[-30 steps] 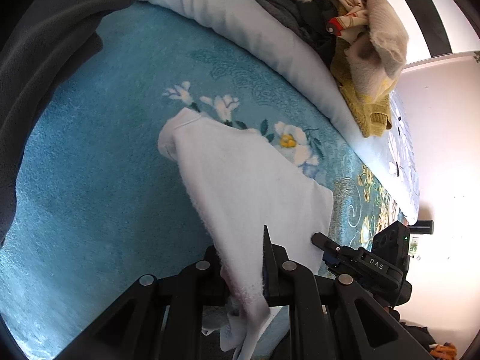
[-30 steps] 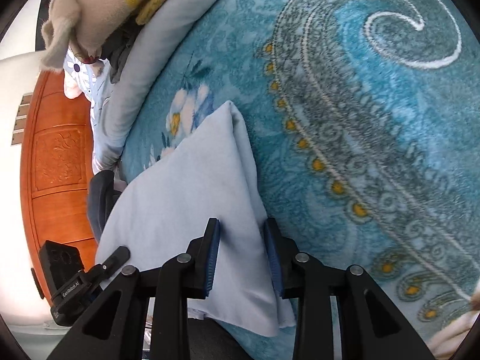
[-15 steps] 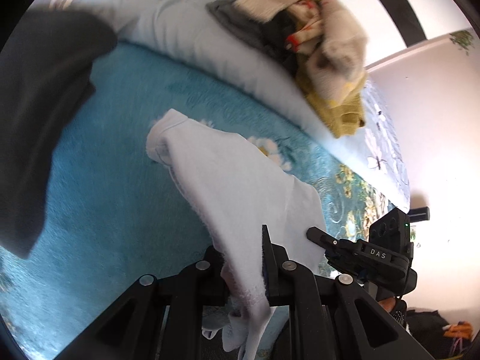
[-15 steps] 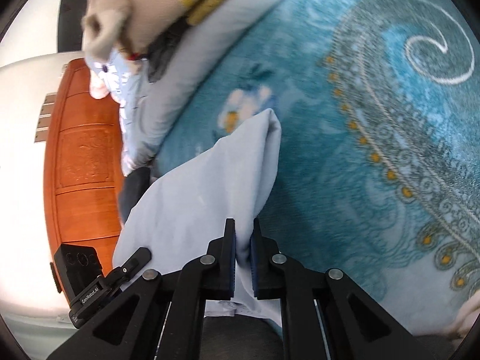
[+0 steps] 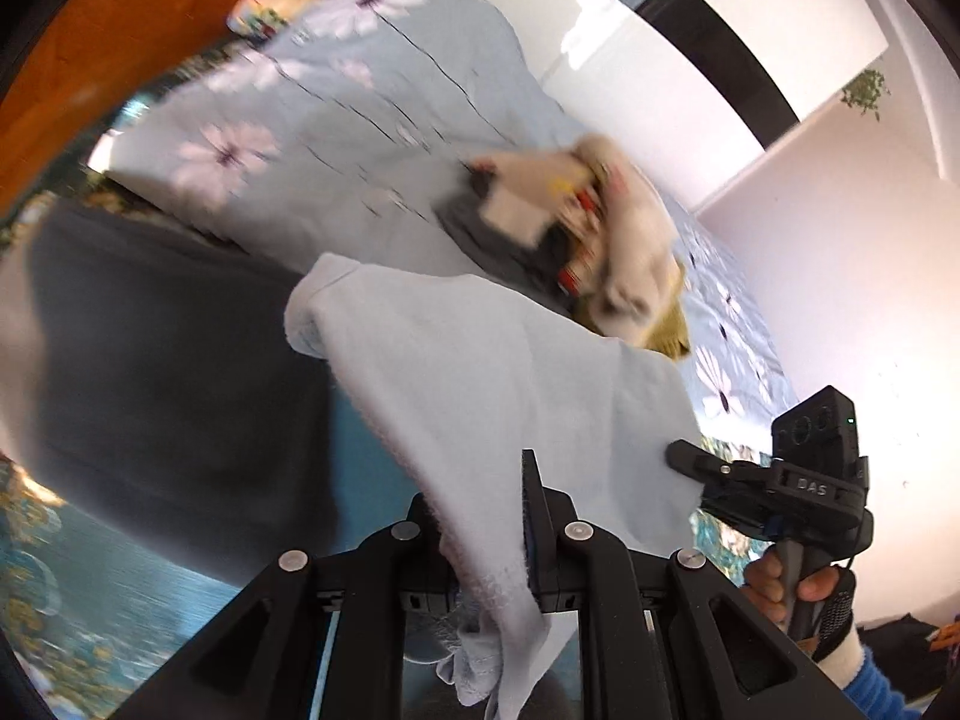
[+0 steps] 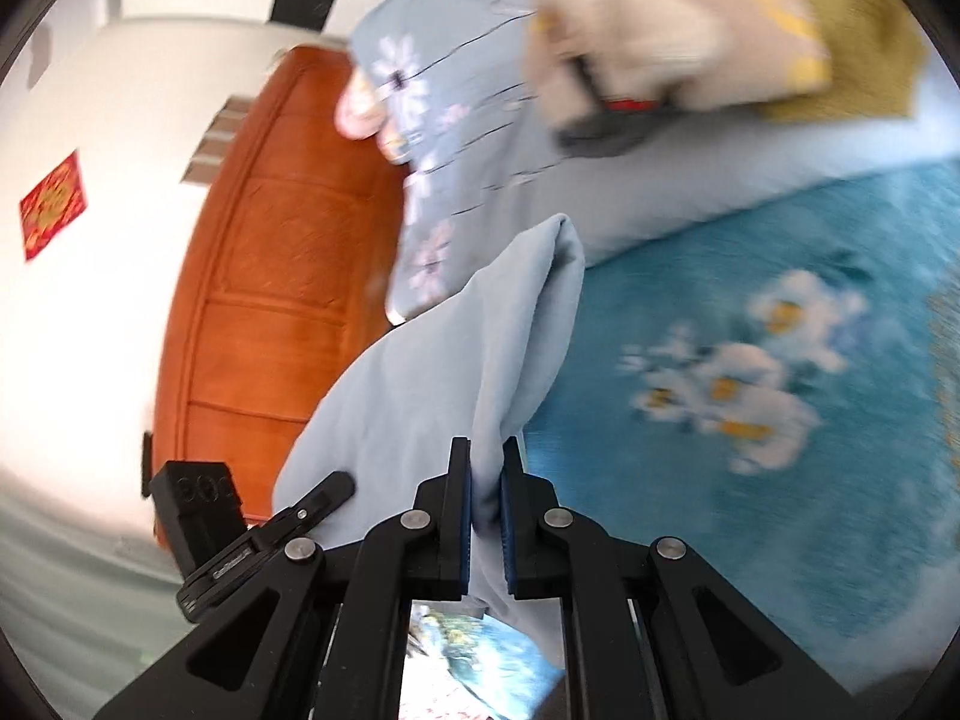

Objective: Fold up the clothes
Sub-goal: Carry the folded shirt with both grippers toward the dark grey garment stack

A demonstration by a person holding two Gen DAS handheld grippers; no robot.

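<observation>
Jaws, left wrist view: left gripper [image 5: 480,516] clenched on the hem of a pale blue garment [image 5: 504,384]; cloth fills the narrow gap between the two black fingers and a crumpled end hangs below them.
Garment, left wrist view: lifted clear of the bedding, stretched as a slanting sheet from the left gripper toward the right gripper [image 5: 681,453], whose tip touches its far corner.
Hand, left wrist view: a person's hand [image 5: 792,591] wraps the right gripper's handle, blue cuff at the wrist.
Background, left wrist view: dark grey garment [image 5: 168,372] lying on the teal blanket [image 5: 90,588]; floral quilt [image 5: 336,120] beyond it, carrying a heap of mixed clothes [image 5: 588,240]; picture blurred.
Jaws, right wrist view: right gripper [image 6: 486,510] pinching a gathered fold of the pale blue garment [image 6: 456,372]; jaws have just been closing, cloth pressed between the blue pads.
Garment, right wrist view: rises from the jaws to a folded peak, spreading left to the left gripper [image 6: 336,486] at its edge.
Background, right wrist view: teal blanket [image 6: 750,480] with white flowers; floral quilt [image 6: 468,120] and heap of clothes [image 6: 690,30] above; orange wooden headboard [image 6: 270,300] at left.
</observation>
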